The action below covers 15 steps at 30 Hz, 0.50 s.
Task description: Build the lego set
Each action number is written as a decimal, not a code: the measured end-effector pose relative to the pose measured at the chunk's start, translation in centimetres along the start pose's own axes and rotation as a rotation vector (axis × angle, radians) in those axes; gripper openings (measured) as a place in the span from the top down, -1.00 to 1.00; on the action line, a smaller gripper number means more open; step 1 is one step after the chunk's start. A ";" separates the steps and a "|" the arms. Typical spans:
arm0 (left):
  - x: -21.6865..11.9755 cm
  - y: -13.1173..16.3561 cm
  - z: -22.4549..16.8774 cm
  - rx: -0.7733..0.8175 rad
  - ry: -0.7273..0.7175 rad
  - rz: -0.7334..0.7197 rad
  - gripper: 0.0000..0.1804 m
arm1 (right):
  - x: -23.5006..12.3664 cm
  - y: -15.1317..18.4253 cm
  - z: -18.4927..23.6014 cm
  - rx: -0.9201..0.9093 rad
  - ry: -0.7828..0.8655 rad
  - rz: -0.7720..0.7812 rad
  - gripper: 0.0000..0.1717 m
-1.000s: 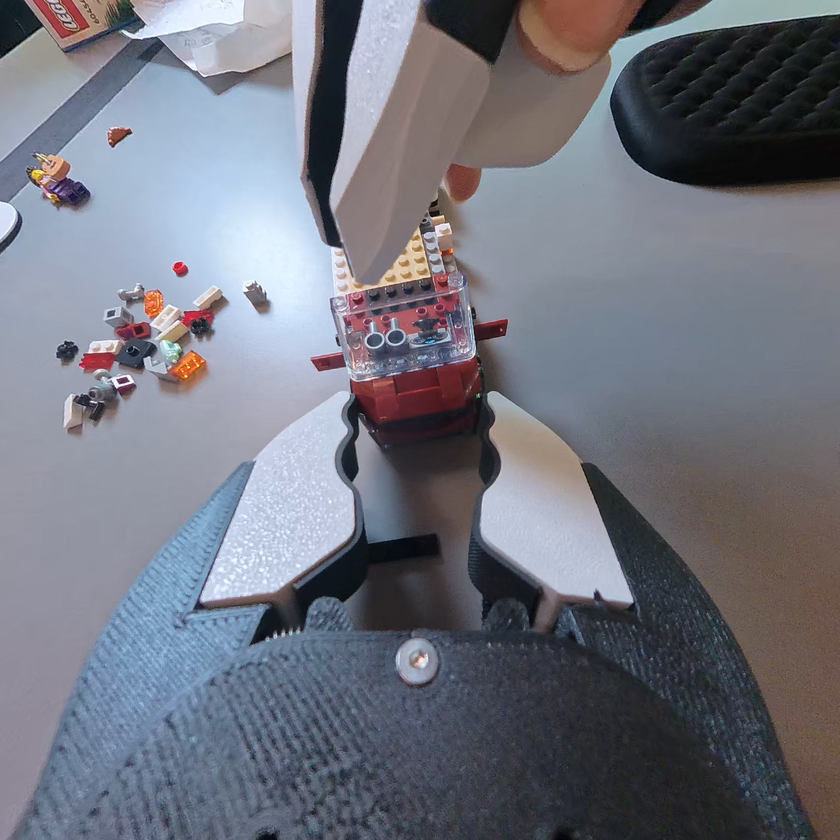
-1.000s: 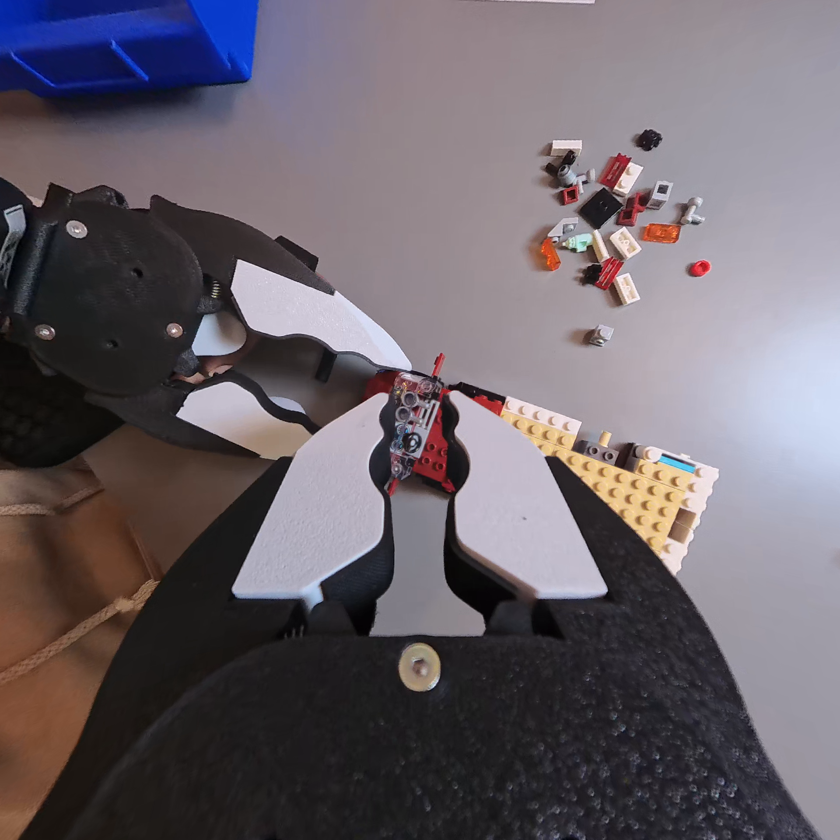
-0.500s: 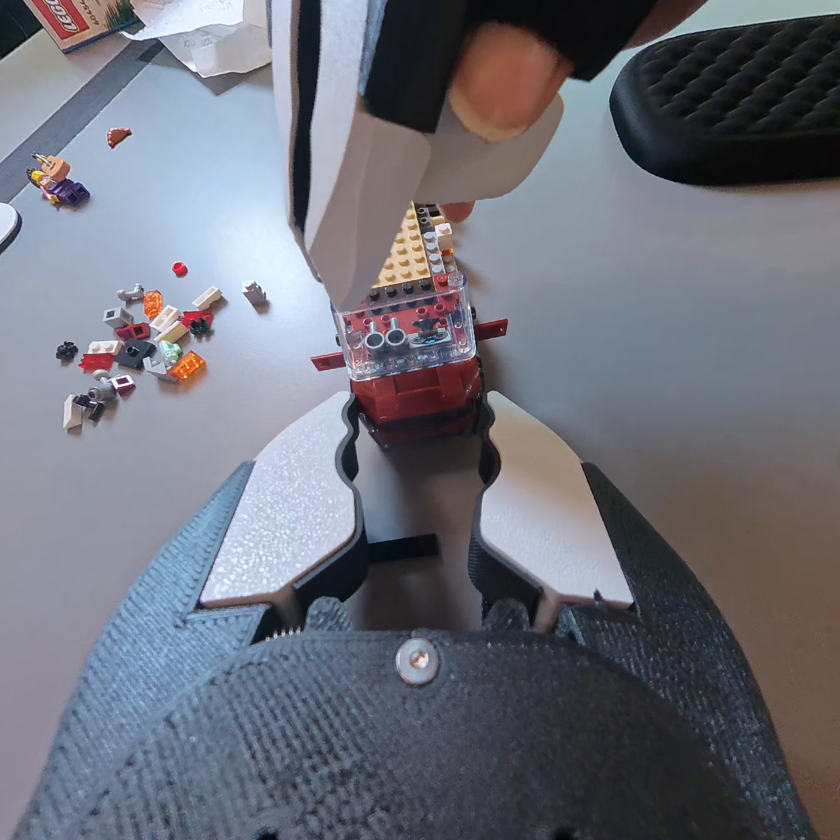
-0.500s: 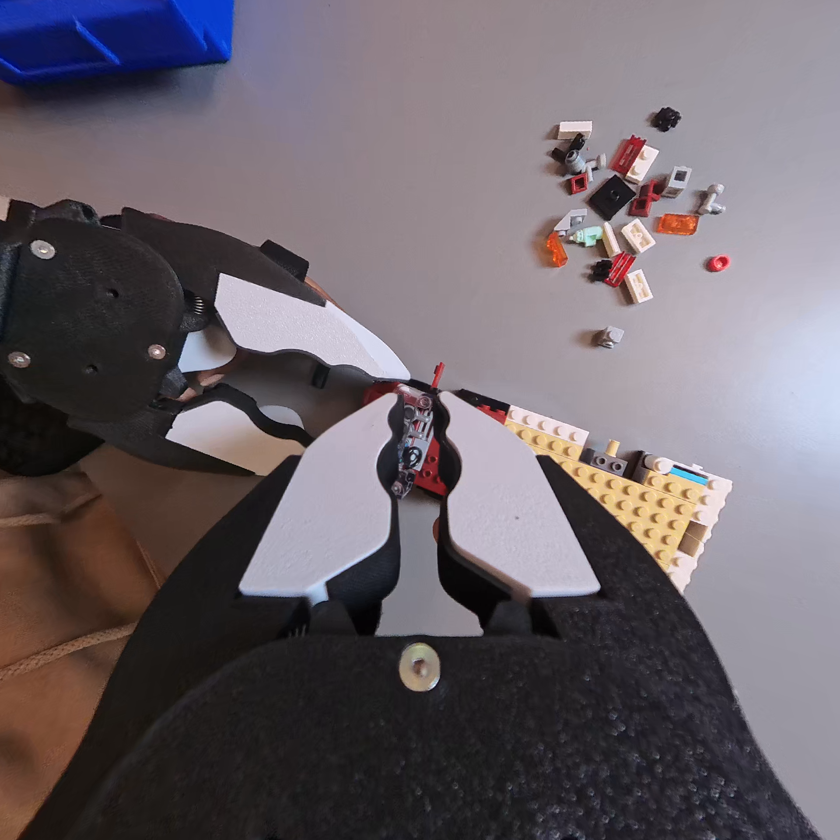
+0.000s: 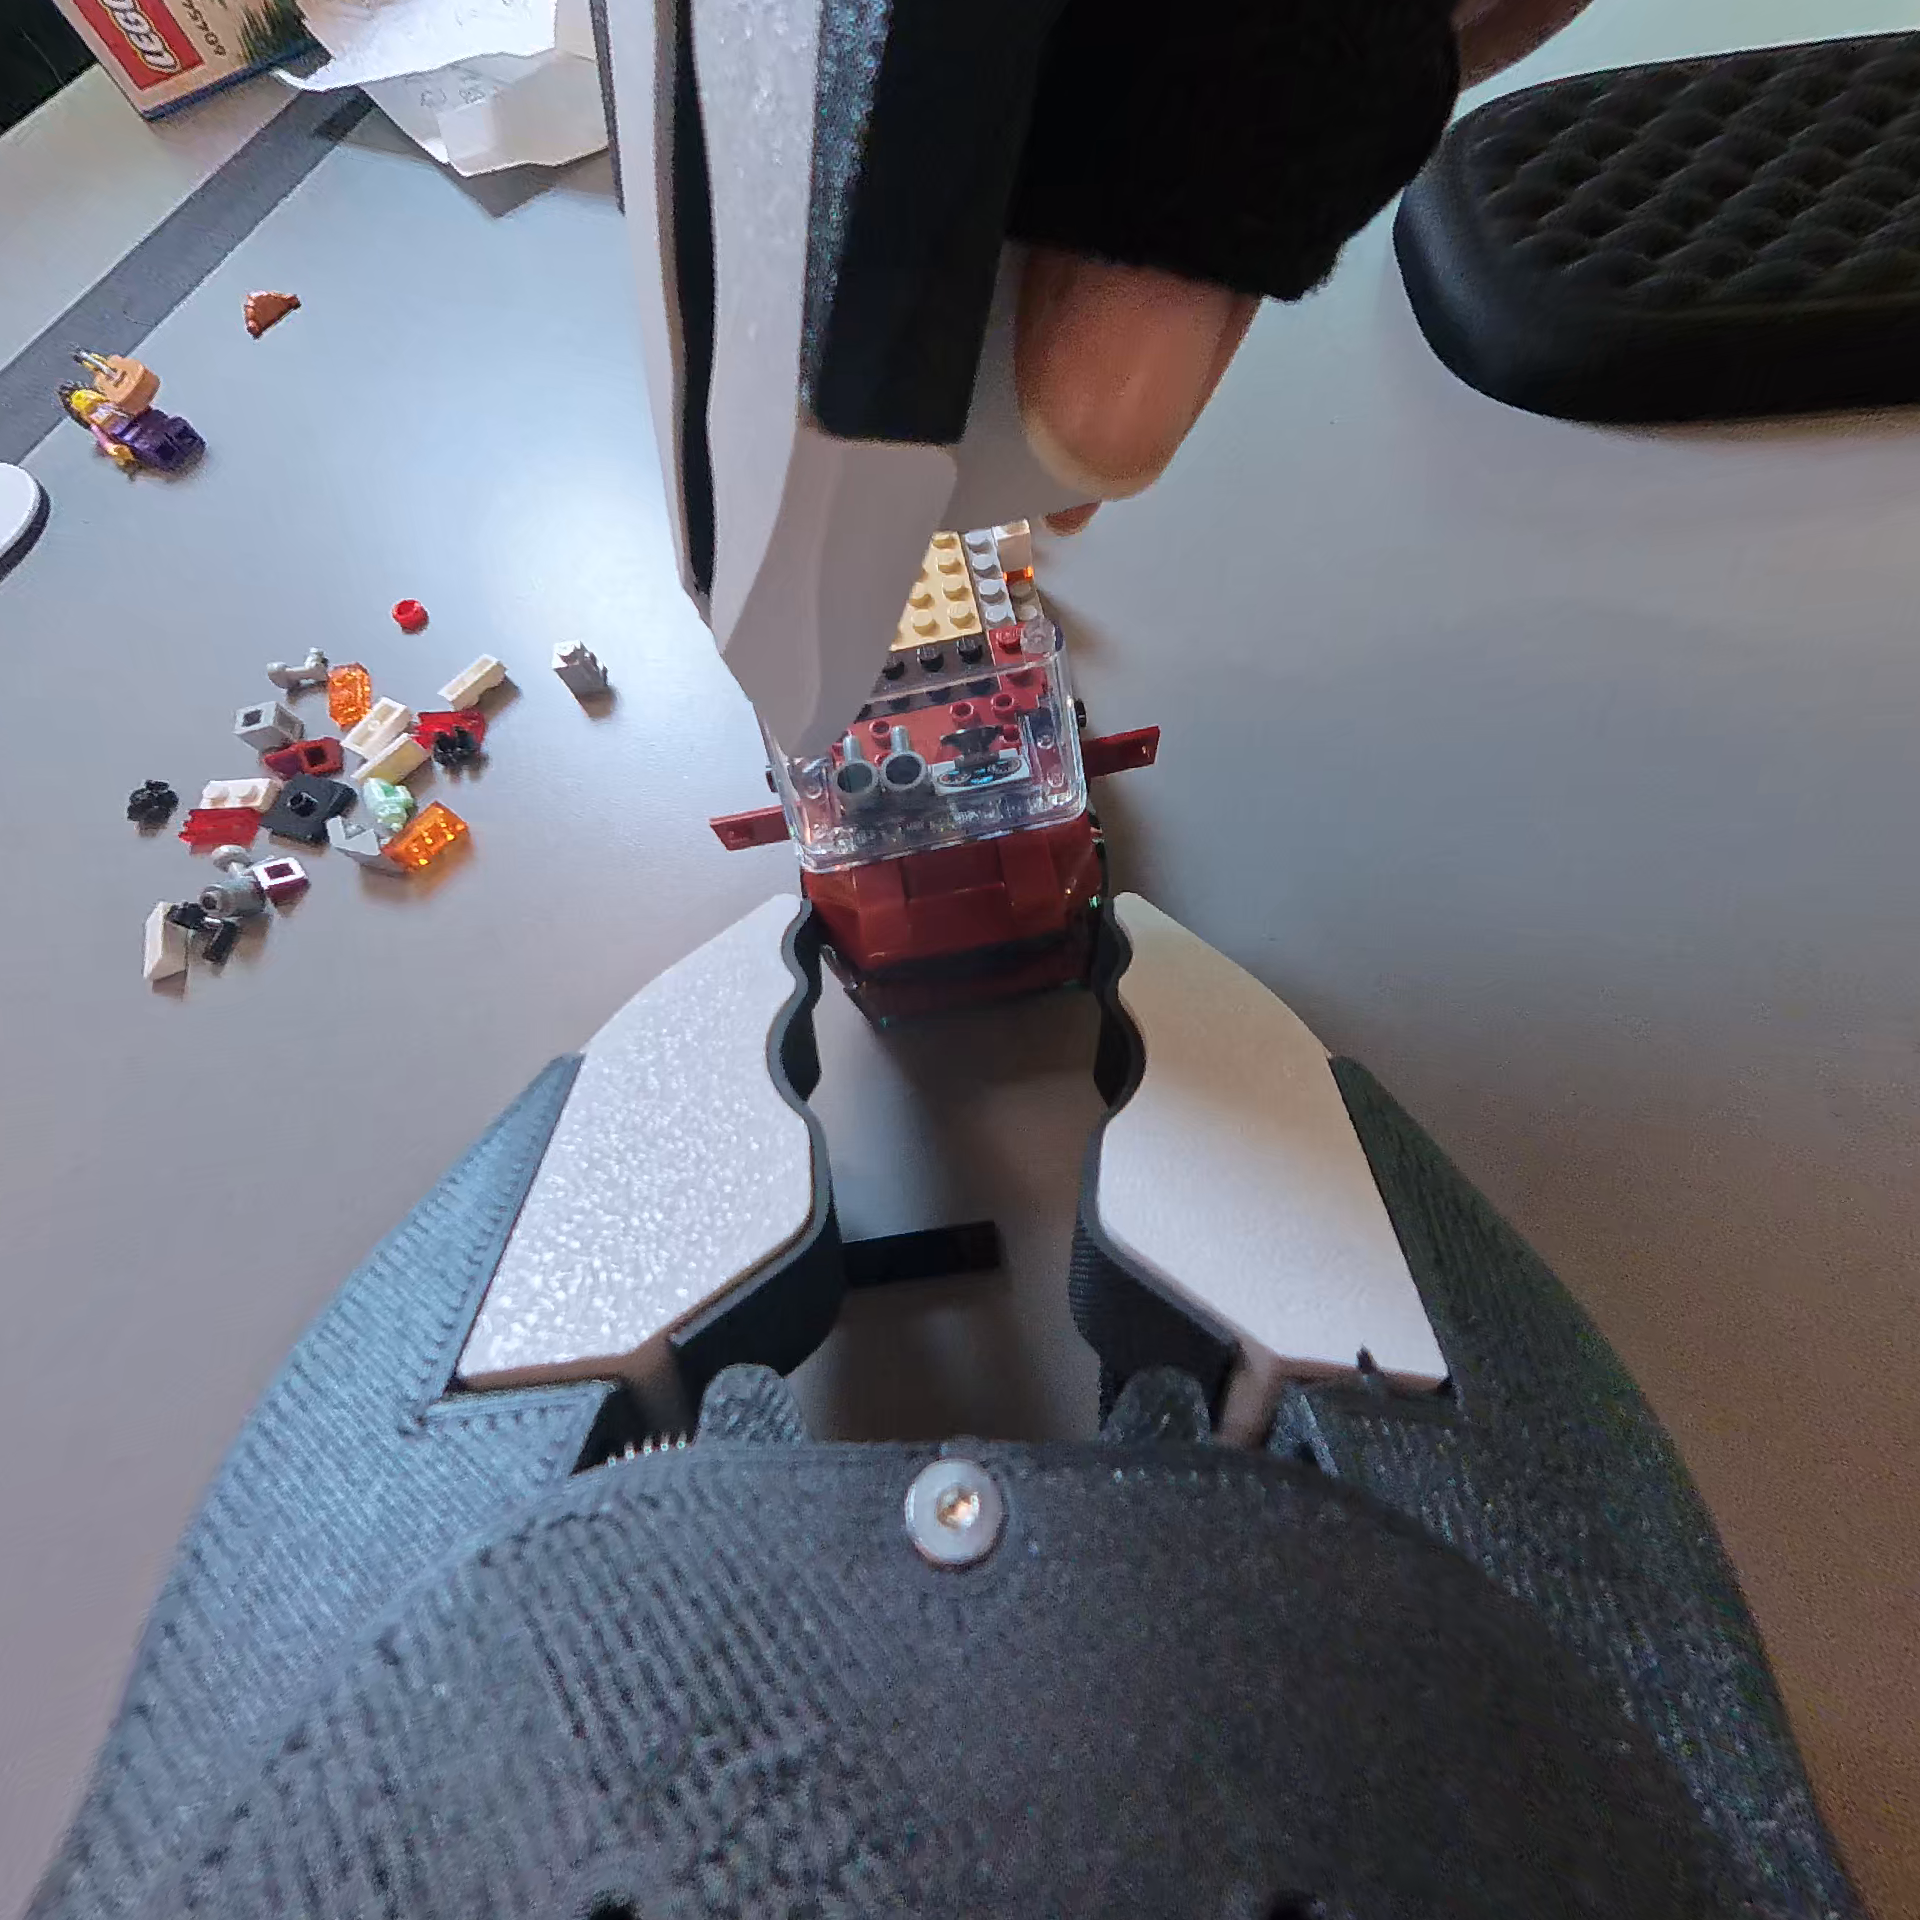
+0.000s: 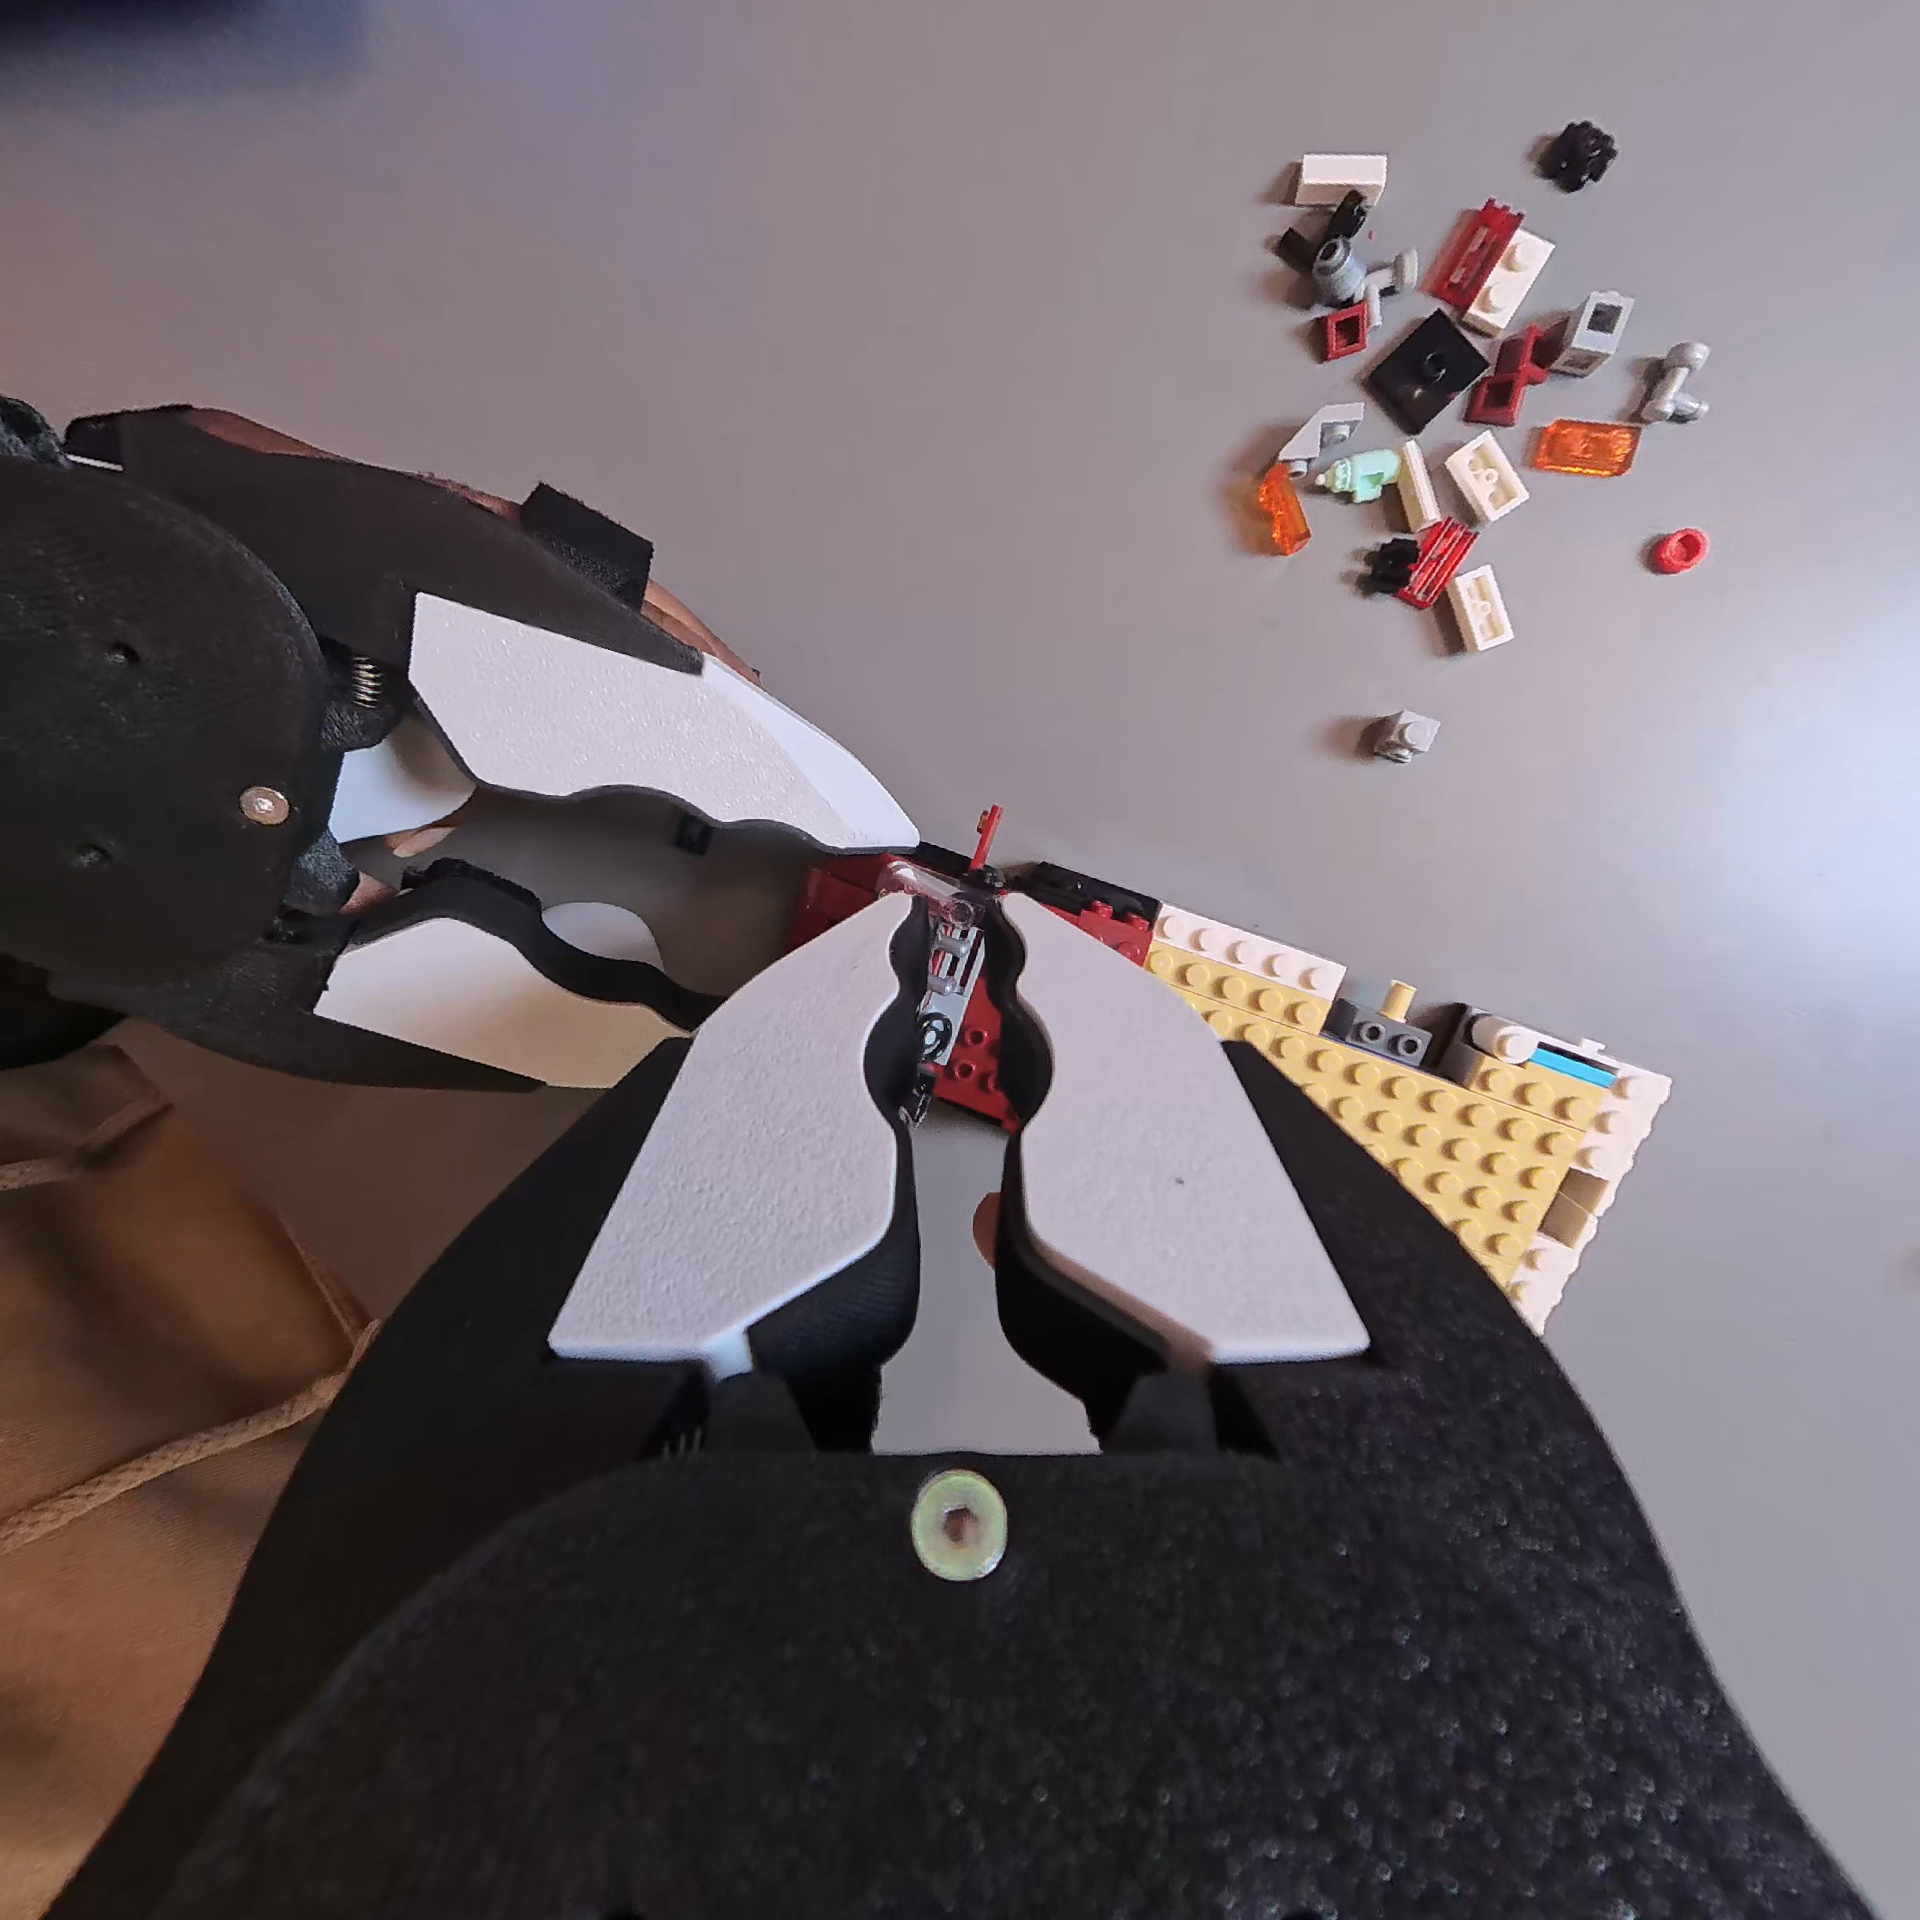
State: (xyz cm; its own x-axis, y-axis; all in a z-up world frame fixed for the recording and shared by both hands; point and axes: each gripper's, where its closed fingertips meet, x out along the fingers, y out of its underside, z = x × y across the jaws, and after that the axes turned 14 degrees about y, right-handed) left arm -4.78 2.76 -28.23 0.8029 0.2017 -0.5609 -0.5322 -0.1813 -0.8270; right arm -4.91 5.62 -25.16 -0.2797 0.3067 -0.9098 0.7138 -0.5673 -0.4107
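Note:
A brick model lies on the grey table: a dark red nose [image 5: 956,904], a clear canopy [image 5: 935,769] on top and a tan studded plate [image 6: 1403,1122] behind. My left gripper [image 5: 956,925] is shut on the dark red nose, one pad on each side. It also shows in the right wrist view [image 6: 810,920], reaching in from the left. My right gripper [image 6: 951,904] comes down from above with its tips closed on the clear canopy [image 6: 930,894]. In the left wrist view its fingertips [image 5: 769,686] reach the canopy's left side.
Several loose small bricks [image 5: 312,790] lie left of the model, also in the right wrist view [image 6: 1455,416]. A small grey brick [image 6: 1403,736] lies nearer the model. A purple minifigure [image 5: 130,416], a box [image 5: 187,42] and a black padded object [image 5: 1683,208] sit farther off. The grippers' ends are close to 4 cm from one another. The tan studded plate [image 6: 1403,1122] is about 10 cm from my right fingertips.
My right gripper's fingers narrowed onto the clear canopy and moved lower and closer to the model. My left gripper and the model have not moved.

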 end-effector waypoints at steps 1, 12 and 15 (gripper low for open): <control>0.0 0.0 0.0 0.000 -0.001 0.000 0.43 | 0.0 0.0 0.0 0.001 0.000 0.005 0.88; 0.0 0.0 0.0 0.012 -0.004 0.006 0.43 | 0.1 0.1 0.2 0.016 -0.014 0.014 0.87; 0.0 0.0 0.0 0.017 -0.007 0.009 0.43 | 0.1 0.1 0.2 0.022 -0.017 0.004 0.87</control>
State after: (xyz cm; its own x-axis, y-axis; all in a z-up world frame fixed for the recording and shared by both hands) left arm -4.75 2.77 -28.23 0.7963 0.2067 -0.5685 -0.5440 -0.1665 -0.8224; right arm -4.96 5.47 -25.28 -0.2877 0.2920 -0.9121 0.7009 -0.5849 -0.4083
